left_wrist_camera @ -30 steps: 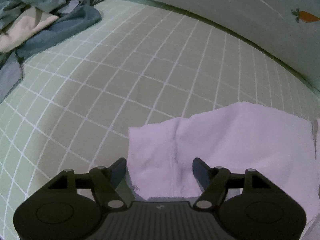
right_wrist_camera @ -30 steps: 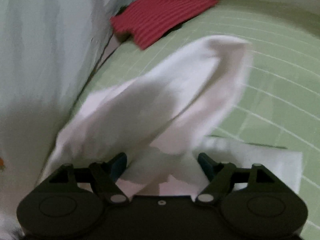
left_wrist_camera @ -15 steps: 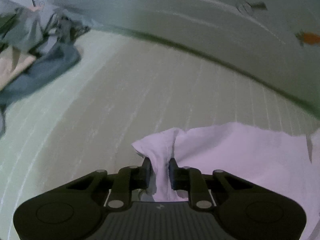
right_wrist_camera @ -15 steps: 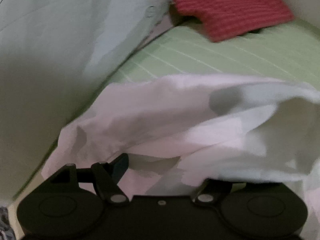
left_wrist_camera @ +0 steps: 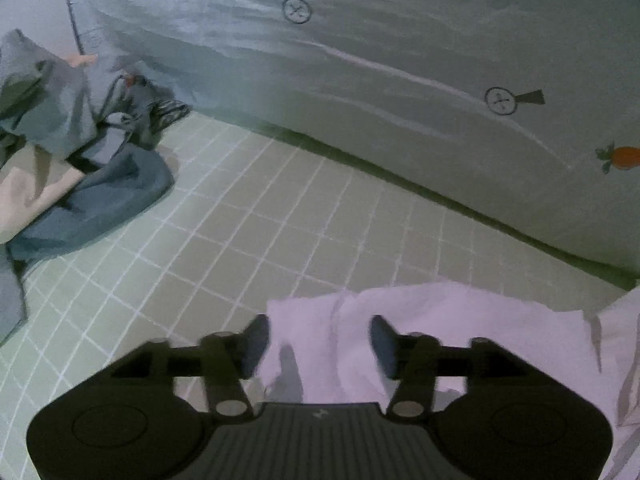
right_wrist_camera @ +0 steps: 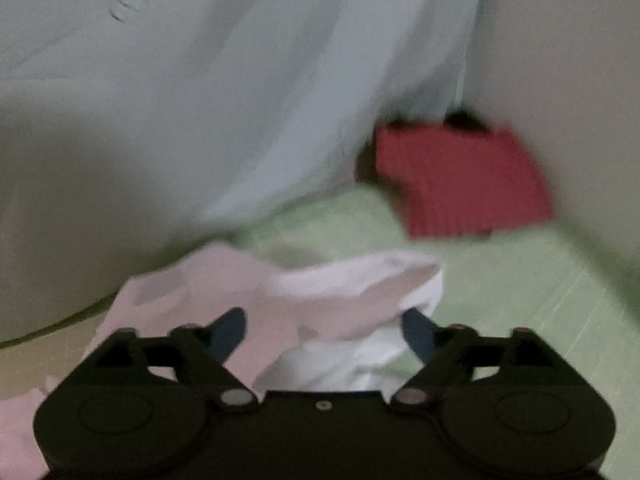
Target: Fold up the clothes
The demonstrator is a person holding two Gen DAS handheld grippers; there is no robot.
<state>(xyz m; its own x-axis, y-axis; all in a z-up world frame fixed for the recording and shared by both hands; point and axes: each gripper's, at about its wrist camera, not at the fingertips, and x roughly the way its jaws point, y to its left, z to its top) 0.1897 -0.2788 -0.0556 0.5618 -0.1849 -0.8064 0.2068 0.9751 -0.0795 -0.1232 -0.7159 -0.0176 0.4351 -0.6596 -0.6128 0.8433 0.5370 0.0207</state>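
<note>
Pale pink cotton-like cloth, the garment (left_wrist_camera: 460, 328) being folded, lies flat on the green grid-checked bedsheet (left_wrist_camera: 248, 232); this garment is the reference for all positions below.

Left wrist view: the left gripper (left_wrist_camera: 318, 338) hangs over the garment's near-left corner. Its jaws have just been opening and now stand moderately wide; a raised fold of the garment sits between the fingers, but the pads do not press on it. Beyond the garment, past a stretch of bare bedsheet, a grey quilt (left_wrist_camera: 400, 60) printed with button motifs and a carrot runs along the far side. Far to the left of the garment, well apart from it, is a heap of blue-grey clothes (left_wrist_camera: 92, 184) with a beige piece in it.

Right wrist view (blurred): the right gripper (right_wrist_camera: 322, 330) is over the garment (right_wrist_camera: 320, 292), which here lies crumpled. Its jaws have just been opening and stand wide. The right finger is partly hidden under a raised lip of cloth; whether cloth touches that pad I cannot tell, and the left finger is clear of it. Beyond the garment, up and to the right and well apart, lies a red ribbed folded garment (right_wrist_camera: 464, 184) on the bedsheet (right_wrist_camera: 520, 280), against a pale wall. The pale quilt (right_wrist_camera: 200, 100) rises to the left of and behind the garment.
</note>
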